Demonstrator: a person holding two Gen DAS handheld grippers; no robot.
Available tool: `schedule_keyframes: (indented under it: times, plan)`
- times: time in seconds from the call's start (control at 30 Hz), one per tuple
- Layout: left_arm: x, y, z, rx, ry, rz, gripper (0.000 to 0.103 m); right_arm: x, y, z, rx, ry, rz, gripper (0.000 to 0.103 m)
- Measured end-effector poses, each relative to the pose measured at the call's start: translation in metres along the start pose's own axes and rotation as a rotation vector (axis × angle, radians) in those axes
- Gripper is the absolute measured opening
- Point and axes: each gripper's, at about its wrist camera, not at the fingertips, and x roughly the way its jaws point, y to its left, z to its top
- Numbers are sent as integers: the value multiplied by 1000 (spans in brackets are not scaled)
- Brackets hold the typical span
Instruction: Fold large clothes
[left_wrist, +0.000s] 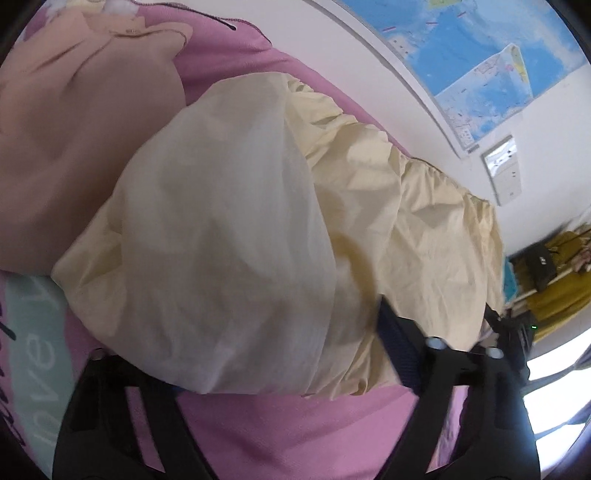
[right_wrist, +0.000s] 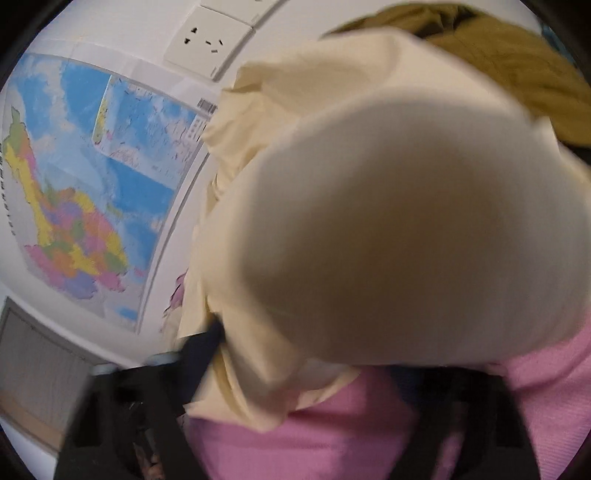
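The pink bedspread (left_wrist: 295, 435) fills the near ground under both my grippers, with a pale green printed band at its left edge. On it lies the cream-yellow garment (left_wrist: 406, 229), big and crumpled, with a gathered edge running along its far side and a thin white lining (left_wrist: 229, 240) bulging up toward my left camera. A tan cloth (left_wrist: 81, 140) lies on the spread to the far left, just beside the garment. A map poster (right_wrist: 85, 177) hangs on the white wall beyond, with a wall socket (right_wrist: 208, 42) near it.

My left gripper (left_wrist: 280, 373) has its jaws spread, with the garment's near hem lying between the fingers; whether the pads press it I cannot tell. My right gripper (right_wrist: 343, 365) is mostly hidden under the bunched cloth; its jaws stand around the garment, but I cannot tell whether they pinch it.
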Motion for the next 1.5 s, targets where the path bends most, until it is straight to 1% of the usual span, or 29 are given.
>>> schedule_keyframes:
  times: [0.07, 0.13, 0.17, 0.3, 0.4, 0.47, 0.5, 0.53, 0.57, 0.6, 0.63, 0.7, 0.8, 0.83, 0.9, 0.97, 1.0, 1.03, 1.07, 1.13, 1.17, 1.2, 1.23, 1.27, 1.3, 1.33, 1.4, 1.47, 1.5]
  plan:
    - [-9, -6, -1, 4, -18, -5, 44, -2, 5, 3, -17, -3, 40, 23]
    - [-25, -13, -2, 11, -31, -38, 30, -14, 17, 2, -85, -14, 26, 16]
    - [-34, -17, -3, 21, -39, -54, 26, -19, 25, 1, -118, -23, 25, 13]
    - [-78, -33, -15, 90, -103, -103, 25, -63, 48, -13, -194, -45, 110, 12]
    - [-107, -34, -39, 157, -119, -144, 26, -93, 59, -36, -252, -23, 133, 12]
    - [-113, -29, -61, 199, -99, -136, 30, -100, 50, -55, -248, 46, 112, 14]
    - [-110, -24, -71, 210, -78, -121, 33, -98, 45, -60, -239, 74, 81, 17]
    - [-107, -17, -81, 220, -49, -95, 41, -94, 34, -68, -226, 114, 20, 20]
    - [-95, -8, -92, 222, -4, -35, 45, -90, 23, -75, -211, 152, -16, 24]
    - [-90, -3, -98, 219, 15, -10, 48, -89, 16, -80, -201, 169, -24, 33]
    - [-86, 2, -103, 214, 30, 15, 53, -91, 12, -84, -204, 178, -43, 38]
    - [-90, 6, -107, 205, 15, 34, 59, -98, 18, -87, -252, 192, -74, 53]
    - [-113, 7, -109, 219, -62, 75, 64, -126, 37, -92, -351, 197, -118, 72]
    - [-123, 7, -109, 229, -88, 102, 64, -136, 42, -94, -379, 191, -135, 73]
    - [-135, 6, -109, 240, -108, 110, 64, -160, 51, -97, -433, 163, -158, 73]
    - [-140, 2, -108, 260, -139, 193, 67, -184, 58, -96, -467, 92, -202, 73]
    - [-141, -2, -106, 277, -166, 242, 73, -190, 57, -94, -472, 50, -220, 75]
    - [-143, -6, -104, 300, -196, 276, 89, -194, 56, -90, -477, 0, -250, 78]
    - [-145, -12, -103, 337, -233, 313, 96, -194, 53, -85, -470, -40, -288, 83]
    - [-143, -14, -100, 360, -245, 340, 96, -176, 42, -77, -446, -18, -295, 84]
    - [-138, -13, -96, 359, -233, 338, 95, -168, 38, -76, -437, -12, -304, 80]
    - [-131, -11, -92, 351, -213, 337, 92, -153, 32, -73, -432, 11, -301, 65]
    - [-124, -9, -89, 342, -192, 333, 82, -141, 27, -70, -426, 37, -272, 57]
    - [-112, -6, -84, 324, -160, 331, 80, -136, 24, -67, -418, 44, -250, 37]
    - [-108, -2, -83, 310, -151, 336, 78, -130, 24, -63, -421, 49, -227, 11]
    - [-102, 1, -79, 302, -145, 339, 74, -129, 28, -59, -451, 41, -229, 5]
    - [-99, 3, -76, 293, -142, 336, 70, -137, 41, -51, -526, -15, -279, 3]
    - [-97, 3, -72, 294, -139, 341, 68, -148, 54, -43, -586, -62, -293, 3]
    - [-95, 3, -72, 295, -135, 344, 68, -151, 60, -41, -624, -97, -334, 2]
